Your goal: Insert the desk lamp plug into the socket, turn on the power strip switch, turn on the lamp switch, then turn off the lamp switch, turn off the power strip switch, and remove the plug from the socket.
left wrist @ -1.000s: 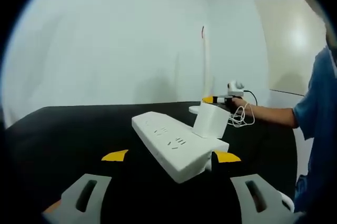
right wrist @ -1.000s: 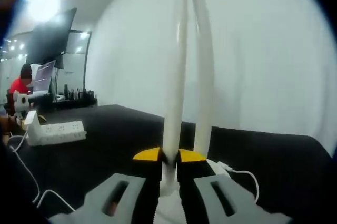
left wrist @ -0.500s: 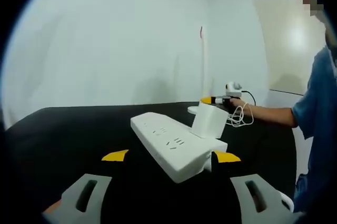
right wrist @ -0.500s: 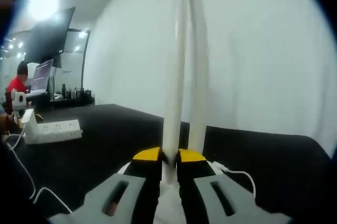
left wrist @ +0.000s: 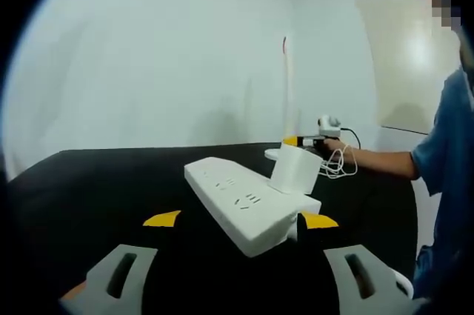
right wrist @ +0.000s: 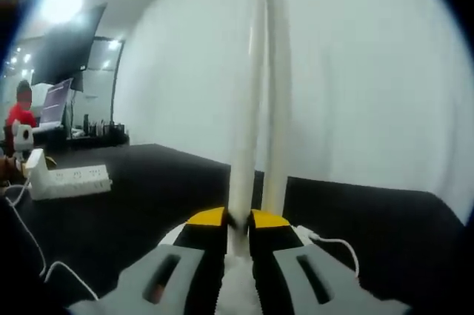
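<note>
White desk lamp (right wrist: 248, 144) stem upright at 12 o'clock, right tool (right wrist: 237, 220) clamped on its foot; white power strip (left wrist: 248, 204) with plug adapter (left wrist: 296, 168) at centre of black tabletop (left wrist: 96, 189), between spread jaws of left tool (left wrist: 241, 220).

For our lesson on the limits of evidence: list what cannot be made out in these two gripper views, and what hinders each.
- Left gripper view: the strip switch's state; too small and partly behind the plug.
- Left gripper view: the lamp head; washed out against the white wall.
- Right gripper view: the lamp top, cut off by the upper edge; its switch, hidden by the right gripper.
- Right gripper view: the strip's sockets; too small and blurred.
</note>
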A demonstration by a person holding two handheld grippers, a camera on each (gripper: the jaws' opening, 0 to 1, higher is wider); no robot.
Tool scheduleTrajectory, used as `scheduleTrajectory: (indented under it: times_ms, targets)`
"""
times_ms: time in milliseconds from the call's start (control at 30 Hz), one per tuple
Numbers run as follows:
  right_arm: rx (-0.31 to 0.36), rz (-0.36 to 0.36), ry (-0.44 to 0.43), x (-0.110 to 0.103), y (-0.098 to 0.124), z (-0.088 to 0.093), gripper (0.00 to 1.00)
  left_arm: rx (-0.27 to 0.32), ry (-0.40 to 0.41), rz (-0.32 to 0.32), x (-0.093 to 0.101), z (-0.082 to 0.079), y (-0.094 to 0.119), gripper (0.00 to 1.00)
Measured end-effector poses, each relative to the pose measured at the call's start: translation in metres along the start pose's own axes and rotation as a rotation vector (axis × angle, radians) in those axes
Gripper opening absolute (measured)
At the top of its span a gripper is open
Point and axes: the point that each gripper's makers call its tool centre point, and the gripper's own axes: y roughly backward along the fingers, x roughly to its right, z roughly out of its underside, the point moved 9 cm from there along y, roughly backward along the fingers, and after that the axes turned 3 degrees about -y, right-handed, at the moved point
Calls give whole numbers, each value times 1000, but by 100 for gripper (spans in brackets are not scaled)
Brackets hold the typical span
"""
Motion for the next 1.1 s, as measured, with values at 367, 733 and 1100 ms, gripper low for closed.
scheduleTrajectory:
  times_ms: [367,733,1100]
  targets:
    - [78,-85,-202,-1,34,-24,23,3,0,7,0,0,1,58]
    - [16,-279,-113,-54,37,-45,39,21,6,19,1,-2,-1,57]
    - [94,-427,-182,-90,59,-73,88,46,11,39,0,-3,-1,56]
